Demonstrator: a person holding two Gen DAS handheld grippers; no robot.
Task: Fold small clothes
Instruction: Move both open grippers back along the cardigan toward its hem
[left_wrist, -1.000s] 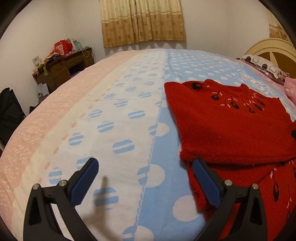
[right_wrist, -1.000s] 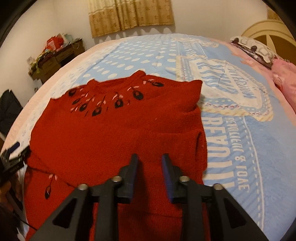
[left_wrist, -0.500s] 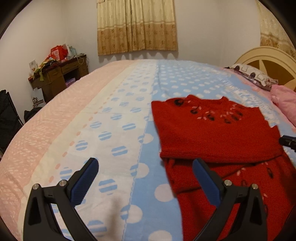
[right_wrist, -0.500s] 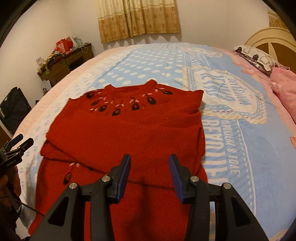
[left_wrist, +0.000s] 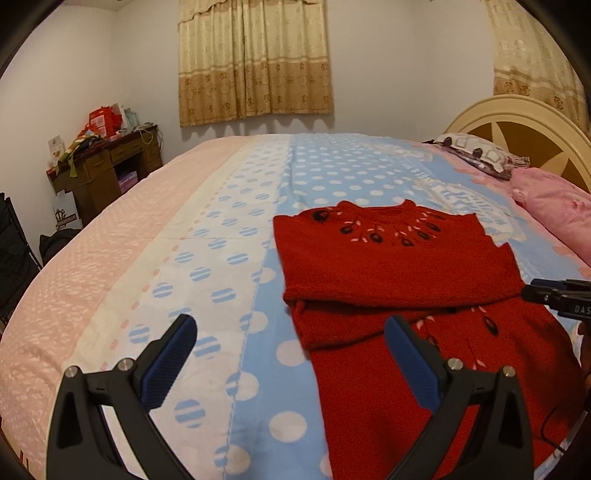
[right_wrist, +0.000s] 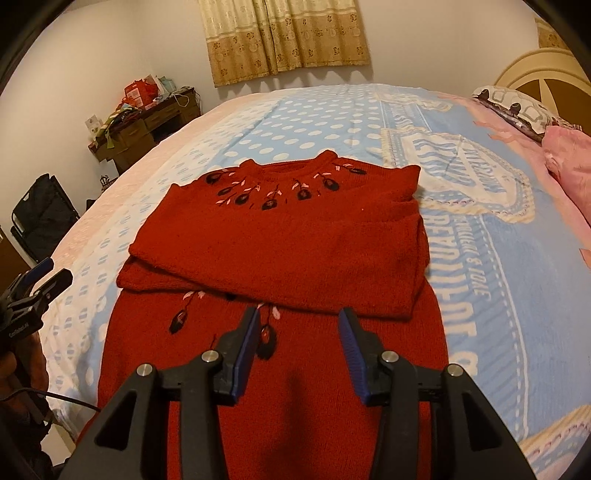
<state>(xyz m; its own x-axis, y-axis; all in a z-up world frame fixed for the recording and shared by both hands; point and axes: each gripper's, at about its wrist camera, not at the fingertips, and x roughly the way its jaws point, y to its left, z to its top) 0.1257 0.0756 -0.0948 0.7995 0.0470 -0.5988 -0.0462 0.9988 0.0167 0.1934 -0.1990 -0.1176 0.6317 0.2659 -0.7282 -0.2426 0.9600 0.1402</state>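
A red knit sweater (right_wrist: 280, 251) with dark embroidered flowers lies flat on the bed, sleeves folded across its chest. It also shows in the left wrist view (left_wrist: 399, 266). My right gripper (right_wrist: 297, 334) is open and empty, held above the sweater's lower body. My left gripper (left_wrist: 291, 349) is wide open and empty, above the bedspread at the sweater's left edge. Each gripper shows at the edge of the other view: the right gripper (left_wrist: 554, 295), the left gripper (right_wrist: 33, 284).
The bedspread (left_wrist: 207, 258) is pink, white and blue with dots. Pillows (left_wrist: 480, 151) and a pink blanket (left_wrist: 554, 206) lie by the headboard (left_wrist: 517, 122) on the right. A cluttered wooden desk (left_wrist: 103, 162) and a black bag (right_wrist: 44, 214) stand at the left wall.
Both grippers have pulled back and risen from the sweater. The right gripper has opened wider. The sweater lies still.
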